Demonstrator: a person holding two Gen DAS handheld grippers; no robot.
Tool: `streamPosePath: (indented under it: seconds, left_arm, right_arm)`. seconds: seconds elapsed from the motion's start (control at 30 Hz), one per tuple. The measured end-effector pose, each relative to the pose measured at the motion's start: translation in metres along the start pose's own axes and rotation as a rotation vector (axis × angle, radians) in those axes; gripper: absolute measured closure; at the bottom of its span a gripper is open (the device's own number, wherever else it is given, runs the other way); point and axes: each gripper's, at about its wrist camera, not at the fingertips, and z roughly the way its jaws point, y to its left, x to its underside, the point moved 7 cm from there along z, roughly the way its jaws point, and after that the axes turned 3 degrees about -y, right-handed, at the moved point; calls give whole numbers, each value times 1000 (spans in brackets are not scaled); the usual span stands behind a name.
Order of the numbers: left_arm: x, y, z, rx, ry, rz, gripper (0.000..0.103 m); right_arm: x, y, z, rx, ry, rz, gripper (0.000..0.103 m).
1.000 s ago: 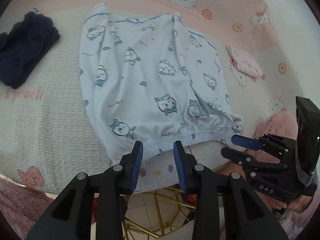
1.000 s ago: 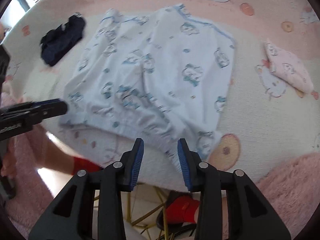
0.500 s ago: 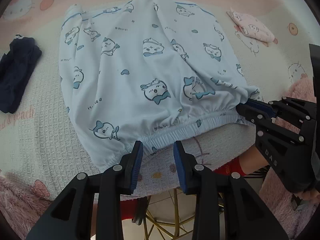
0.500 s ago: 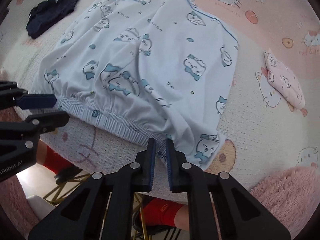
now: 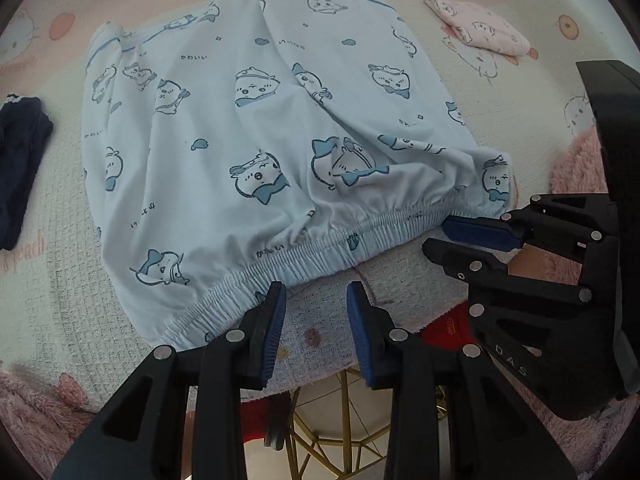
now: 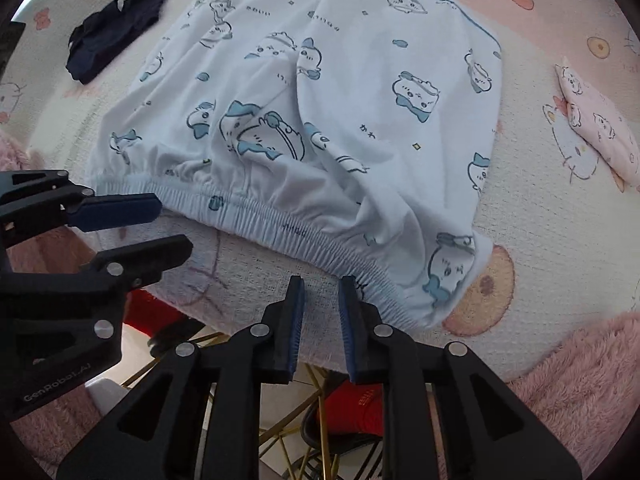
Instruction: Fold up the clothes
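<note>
The left claw [image 6: 120,226], lettered "GenRobot.AI", gapes part open and empty at the elastic waistband. Pale blue cotton shorts [image 5: 280,140], printed with cartoon animals and Japanese characters, lie flat mid-worktop [image 5: 52,280]. The right claw [image 5: 460,240], marked "DAS", is opening, nothing between.

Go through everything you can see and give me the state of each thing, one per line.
Light blue shorts: spread flat, unfolded, waistband nearest.
Left gripper: open, holding nothing, at the waistband.
Right gripper: jaws opening, nothing between them.
Navy garment: crumpled, lying apart.
Pink garment: folded, set aside.
</note>
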Motion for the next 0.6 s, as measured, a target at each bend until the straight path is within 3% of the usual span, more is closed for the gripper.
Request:
streamPosePath:
  seconds: [0.07,0.1,0.13,0.23,0.37,0.43,0.47,0.53,0.6]
  left_arm:
    - [-4,2,0,-11,-19,-7,73]
    - [-7,1,0,-1,-22,-7,92]
    - [-10,0,0,13,-25,-7,99]
    - [-25,-5,-4,51,-65,2,100]
    - [-36,2,-9,79,-91,-41,100]
    - [-35,12,-12,75,-81,-76,100]
    - [-34,17,-14,75,-77,-94,100]
    - [-26,26,-16,84,-75,-127,99]
    - [-18,31,-16,74,-69,-134,99]
  right_arm:
    - [-6,3,0,21,-25,-21,86]
    - [-8,4,0,26,-29,-24,86]
    - [-8,4,-1,24,-32,-16,86]
    - [-13,4,-15,-23,-80,16,85]
    - [-12,10,-25,-88,-117,12,62]
    - [8,8,-19,-102,-65,-24,63]
    - [18,4,-16,-62,-47,-56,63]
    - [15,2,-6,-11,-40,-90,65]
    - [12,2,-9,2,-65,-93,73]
